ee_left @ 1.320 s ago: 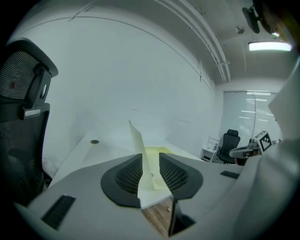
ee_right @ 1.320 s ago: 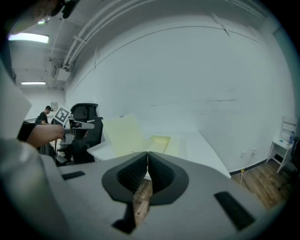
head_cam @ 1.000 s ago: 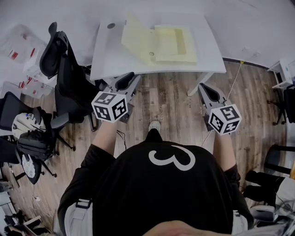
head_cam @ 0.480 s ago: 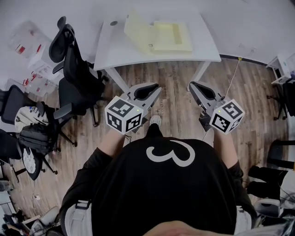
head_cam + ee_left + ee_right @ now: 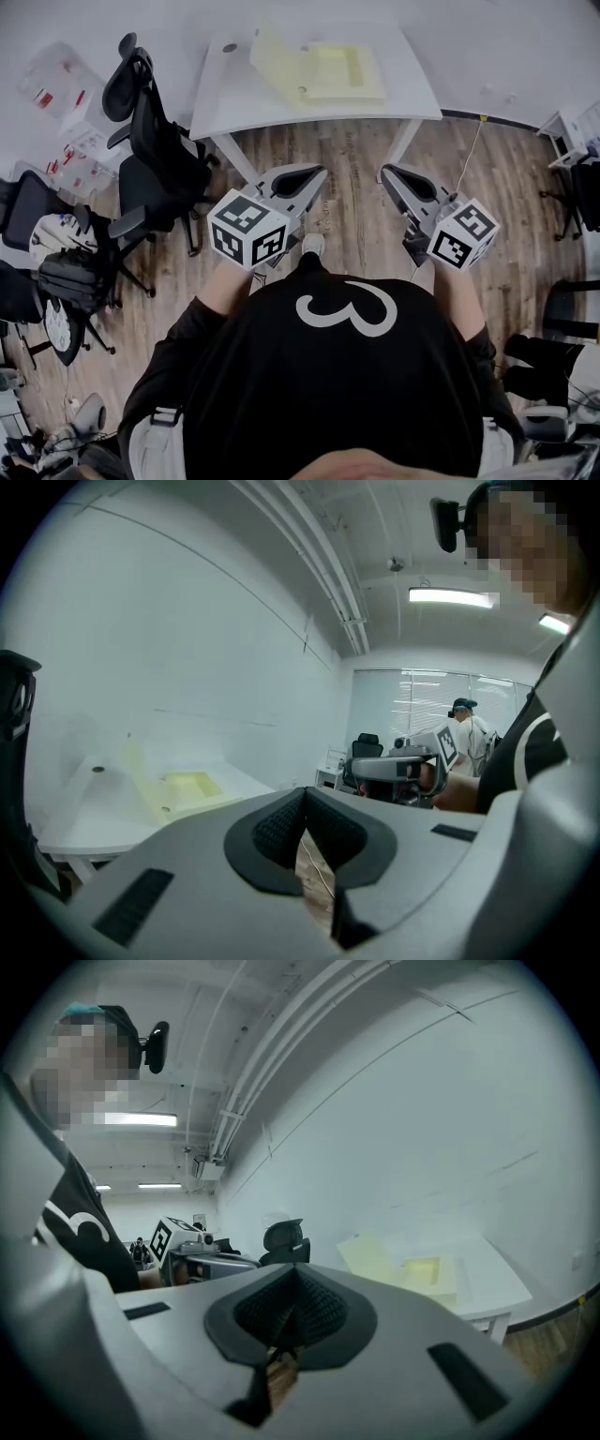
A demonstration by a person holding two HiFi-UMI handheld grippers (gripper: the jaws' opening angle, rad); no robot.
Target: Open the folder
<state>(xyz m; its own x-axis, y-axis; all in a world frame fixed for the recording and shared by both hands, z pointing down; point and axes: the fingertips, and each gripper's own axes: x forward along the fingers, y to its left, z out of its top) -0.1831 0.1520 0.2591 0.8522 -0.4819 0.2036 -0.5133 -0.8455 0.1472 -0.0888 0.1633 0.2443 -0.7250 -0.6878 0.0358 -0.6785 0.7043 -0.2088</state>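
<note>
A pale yellow folder (image 5: pixel 319 70) lies on the white table (image 5: pixel 234 108), its cover standing up at the left. It also shows in the left gripper view as the folder (image 5: pixel 178 789) and in the right gripper view as the folder (image 5: pixel 412 1269). Both grippers hang over the wooden floor, well short of the table. My left gripper (image 5: pixel 311 178) is shut and holds nothing; its pads (image 5: pixel 281 827) meet. My right gripper (image 5: pixel 392 178) is shut and empty too, pads (image 5: pixel 314 1312) together.
Black office chairs (image 5: pixel 150 131) crowd the left side beside the table. Another dark chair (image 5: pixel 586 202) stands at the right edge. A thin cable (image 5: pixel 473 150) runs down to the floor by the table's right leg. Another person (image 5: pixel 464 728) stands far off.
Both grippers have drawn back from the table's front edge and come closer together over the floor. The left jaws have come together.
</note>
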